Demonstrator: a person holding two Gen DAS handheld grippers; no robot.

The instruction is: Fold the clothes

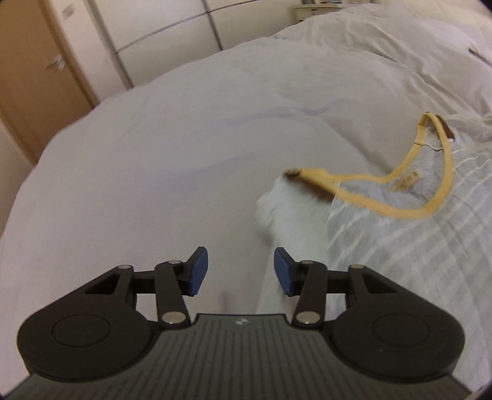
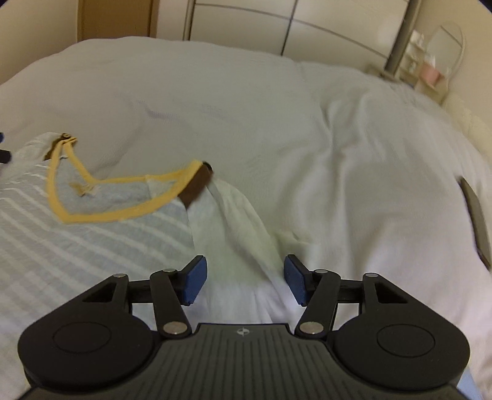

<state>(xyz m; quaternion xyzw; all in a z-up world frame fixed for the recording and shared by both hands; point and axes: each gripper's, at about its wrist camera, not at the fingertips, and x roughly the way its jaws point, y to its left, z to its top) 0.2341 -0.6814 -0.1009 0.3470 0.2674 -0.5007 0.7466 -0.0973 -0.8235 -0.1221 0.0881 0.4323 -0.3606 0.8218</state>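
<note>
One shirt [image 1: 409, 246] lies flat on one bed [image 1: 153, 154], pale blue with white stripes, white sleeves and a yellow V-neck trim [image 1: 424, 172]. Two grippers hover over it, one on each side.

From the left wrist, the shirt sits at 2 to 3 o'clock, its right part cut off by the picture's edge. The left gripper [image 1: 241, 270] has its jaws wide apart and holds nothing; a white sleeve [image 1: 286, 212] lies just ahead of its right pad.

From the right wrist, the shirt fills 8 to 10 o'clock, its body cut off at the left edge. The right gripper [image 2: 244, 281] is likewise spread wide and empty, with the other sleeve [image 2: 243, 221] running up between its pads towards 12.

A neck tag [image 1: 410, 181] carries print too blurred to read. A dark flat thing [image 2: 478, 224] at 3 o'clock is half cut off and hard to make out. Wardrobe doors [image 2: 261, 24] stand beyond the bed.
</note>
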